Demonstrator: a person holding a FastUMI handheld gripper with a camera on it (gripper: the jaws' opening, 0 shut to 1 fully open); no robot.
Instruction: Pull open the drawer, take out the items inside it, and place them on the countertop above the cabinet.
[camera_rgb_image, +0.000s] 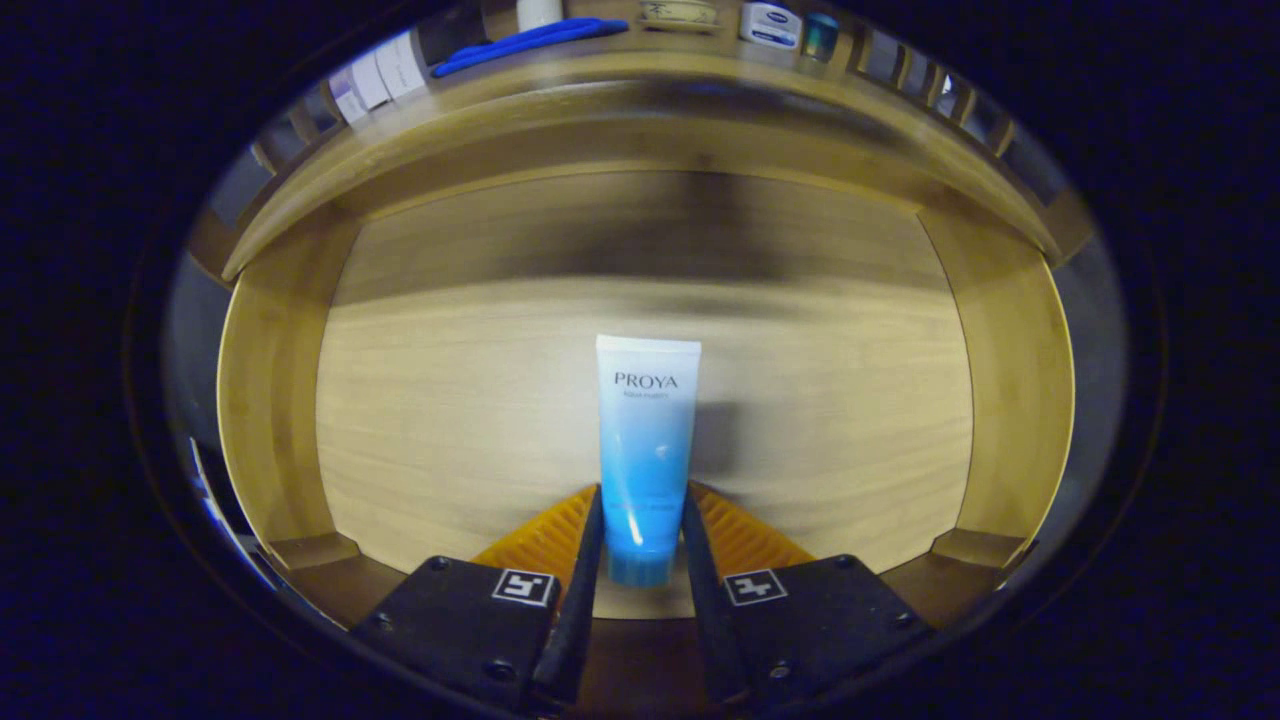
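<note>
Hand-held gripper (641, 520) clamps both fingers on the blue tube (646, 450) over the open wooden drawer (270, 400).

I am looking down into the open wooden drawer (400, 420); a blue-and-white cosmetic tube (645, 440) is lying on its floor, cap end between the gripper (642, 520) fingers, which are pressing its sides. Beyond, the countertop (640, 75) is carrying a blue toothbrush (530, 42), boxes (378, 78) and jars (770, 24).
</note>
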